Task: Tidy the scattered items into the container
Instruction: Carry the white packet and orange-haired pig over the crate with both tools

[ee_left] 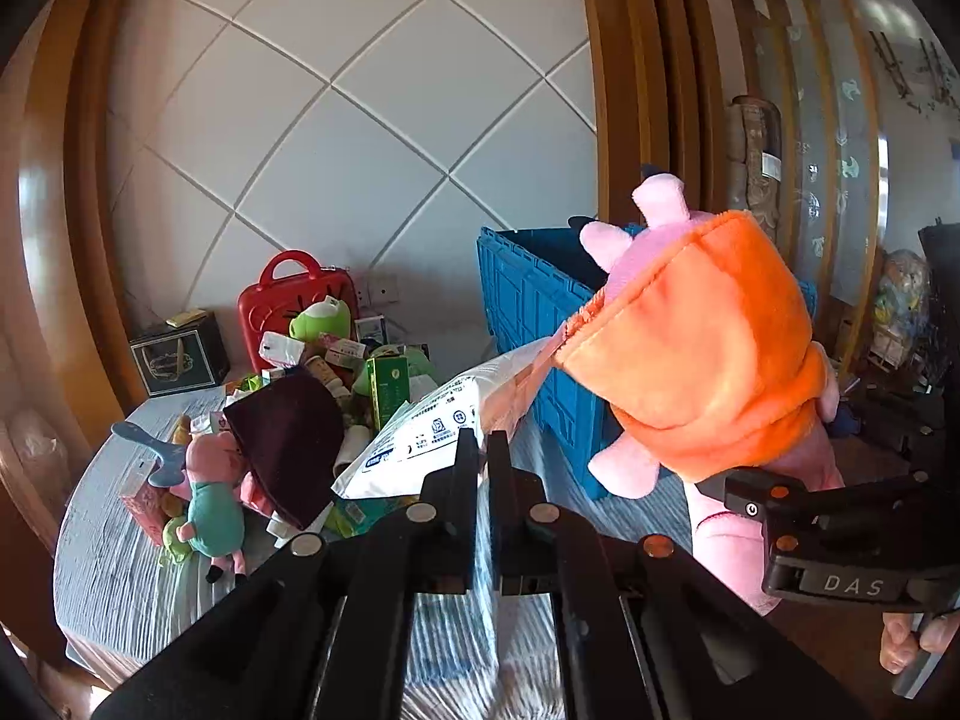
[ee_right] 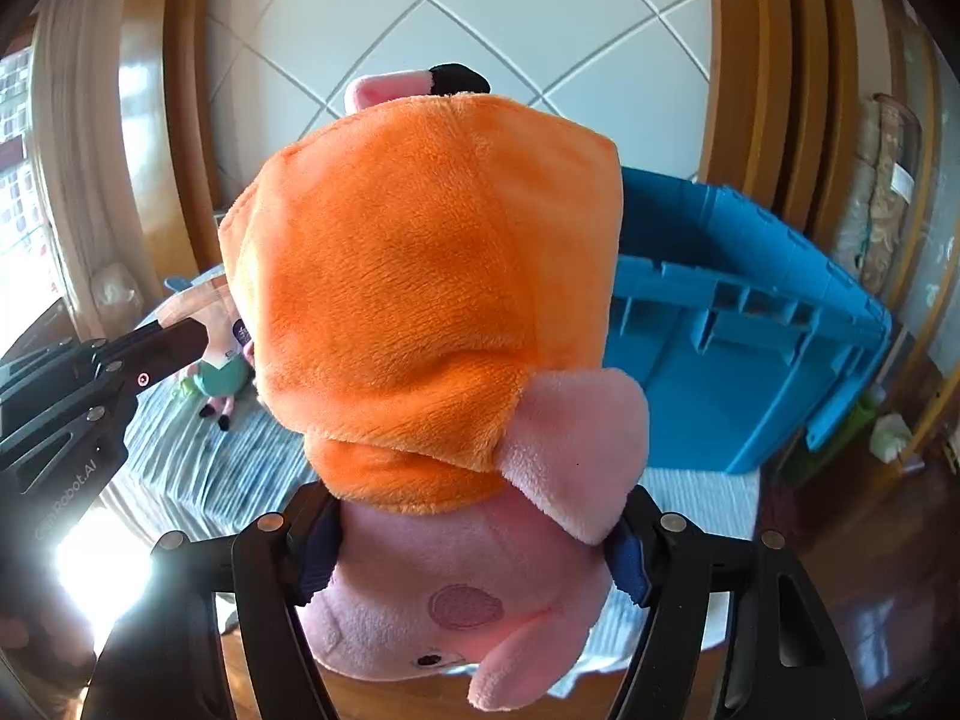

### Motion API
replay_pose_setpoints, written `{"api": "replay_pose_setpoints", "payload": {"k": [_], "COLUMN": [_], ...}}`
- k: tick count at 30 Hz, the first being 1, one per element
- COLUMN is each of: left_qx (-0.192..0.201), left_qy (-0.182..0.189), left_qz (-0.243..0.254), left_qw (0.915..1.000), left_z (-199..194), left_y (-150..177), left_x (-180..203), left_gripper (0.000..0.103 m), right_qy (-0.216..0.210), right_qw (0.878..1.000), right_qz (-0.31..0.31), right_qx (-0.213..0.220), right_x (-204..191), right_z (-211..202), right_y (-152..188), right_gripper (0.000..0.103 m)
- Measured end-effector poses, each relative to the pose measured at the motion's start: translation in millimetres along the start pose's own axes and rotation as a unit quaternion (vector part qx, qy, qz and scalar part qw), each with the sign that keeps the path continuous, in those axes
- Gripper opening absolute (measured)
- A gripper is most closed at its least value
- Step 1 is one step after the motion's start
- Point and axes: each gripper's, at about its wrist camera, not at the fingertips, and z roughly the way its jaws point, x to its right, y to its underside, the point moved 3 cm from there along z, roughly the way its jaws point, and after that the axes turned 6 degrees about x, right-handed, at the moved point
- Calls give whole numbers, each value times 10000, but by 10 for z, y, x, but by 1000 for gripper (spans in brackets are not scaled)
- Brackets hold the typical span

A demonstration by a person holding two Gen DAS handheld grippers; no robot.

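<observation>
My right gripper is shut on a pink pig plush in an orange dress, held upside down by its head, in front of the blue crate. The plush also shows in the left wrist view, beside the crate. My left gripper is shut on the edge of a white plastic packet that reaches toward the crate. The right gripper's body shows at the lower right.
A pile of items lies on the striped tablecloth: a small pig plush in teal, a dark maroon cloth, a green box, a red toy case, a dark box. The wall is behind.
</observation>
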Motion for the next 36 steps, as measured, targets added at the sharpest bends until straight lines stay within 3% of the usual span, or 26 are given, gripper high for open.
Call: {"api": "replay_pose_setpoints", "payload": {"k": [5,13,19,24,31,36], "left_qx": [33,84,391,489,327,-276], "left_qy": [-287,-461,-304,77,224,47], "left_qz": [-163,-124,-42,-78,-54,-251], "left_qw": [9994,9988,9988,9987,9992,9993], "left_z": [279,599,940,1380,2205,2970], "left_y": [-224,-520,-1003,-1480,-1942,-2168], "left_x": [156,293,441,686,1218,1423], "left_gripper": [3,3,3,3,3,3], "right_qy": [-116,-234,-71,386,827,795], "right_qw": [9996,9990,9987,9978,9959,9964], "right_qz": [-224,-245,-124,-32,219,180], "right_qx": [156,289,480,540,302,-223], "right_x": [273,549,837,1236,2060,2640], "right_z": [92,276,456,646,1147,1795], "right_y": [-411,-757,-1147,-1561,-2023,-2275], "right_gripper": [71,72,72,72,72,73]}}
